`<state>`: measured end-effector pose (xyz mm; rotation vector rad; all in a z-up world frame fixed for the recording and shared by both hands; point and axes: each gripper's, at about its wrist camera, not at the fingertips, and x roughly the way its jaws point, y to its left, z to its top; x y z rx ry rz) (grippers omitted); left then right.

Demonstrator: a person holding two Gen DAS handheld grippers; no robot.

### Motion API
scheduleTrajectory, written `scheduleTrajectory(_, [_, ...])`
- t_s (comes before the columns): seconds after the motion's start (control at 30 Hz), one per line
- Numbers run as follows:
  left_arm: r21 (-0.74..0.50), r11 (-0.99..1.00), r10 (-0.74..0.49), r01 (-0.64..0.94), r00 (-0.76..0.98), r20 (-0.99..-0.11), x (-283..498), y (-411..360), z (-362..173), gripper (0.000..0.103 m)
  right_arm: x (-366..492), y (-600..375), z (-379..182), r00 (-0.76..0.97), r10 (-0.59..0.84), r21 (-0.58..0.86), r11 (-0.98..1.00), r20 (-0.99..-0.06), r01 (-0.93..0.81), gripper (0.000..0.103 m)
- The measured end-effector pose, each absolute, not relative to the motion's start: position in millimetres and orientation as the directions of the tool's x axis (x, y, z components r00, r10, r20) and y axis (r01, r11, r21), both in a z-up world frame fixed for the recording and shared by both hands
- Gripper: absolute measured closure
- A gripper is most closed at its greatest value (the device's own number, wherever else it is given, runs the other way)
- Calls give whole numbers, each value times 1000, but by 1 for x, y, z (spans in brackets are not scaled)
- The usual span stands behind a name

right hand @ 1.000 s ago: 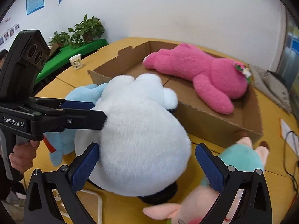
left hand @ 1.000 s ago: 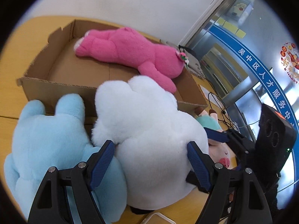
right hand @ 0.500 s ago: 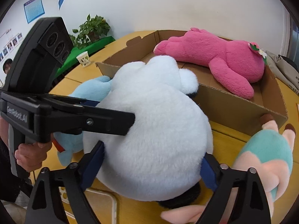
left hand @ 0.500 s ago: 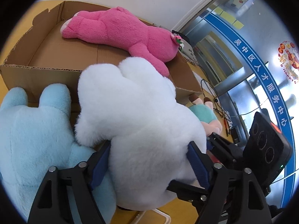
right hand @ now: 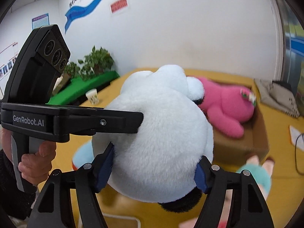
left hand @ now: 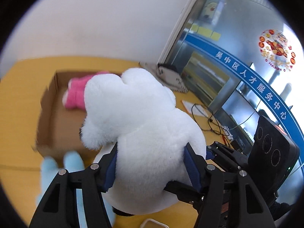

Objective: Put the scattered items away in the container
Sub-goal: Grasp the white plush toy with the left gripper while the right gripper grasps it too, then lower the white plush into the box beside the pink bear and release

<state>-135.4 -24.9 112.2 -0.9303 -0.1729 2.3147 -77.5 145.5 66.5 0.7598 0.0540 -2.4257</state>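
A big white plush toy [left hand: 144, 133] is squeezed by both grippers and hangs above the yellow table. My left gripper [left hand: 152, 165] is shut on its lower body. My right gripper [right hand: 153, 165] is shut on it from the other side [right hand: 161, 133]. The open cardboard box [left hand: 51, 117] lies beyond the toy, with a pink plush [left hand: 76, 93] inside, also in the right wrist view [right hand: 226, 106]. A light blue plush [left hand: 55, 172] lies on the table below the box's front wall. A teal and pink plush [right hand: 256, 176] lies at the right.
A paper cup [right hand: 92, 96] and potted plants [right hand: 95, 64] on a green surface stand at the far left. Cables [left hand: 207, 117] and a paper sheet [left hand: 191, 106] lie on the table to the right. A grey bag [right hand: 279, 95] sits behind the box.
Both grippers have closed tighter on the white plush and lifted it off the table. The box, the blue plush and the teal plush now lie lower and farther away.
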Motion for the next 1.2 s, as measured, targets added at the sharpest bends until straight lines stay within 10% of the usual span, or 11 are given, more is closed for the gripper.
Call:
scheduleTrajectory(0.53, [-126, -817, 555, -563, -707, -439, -179, -51, 253, 42, -131, 101, 217, -795, -525, 10, -836, -306, 548, 26])
scheduleTrajectory(1.2, [-297, -841, 521, -453, -525, -673, -322, -89, 80, 42, -257, 60, 57, -710, -519, 276, -855, -476, 440, 26])
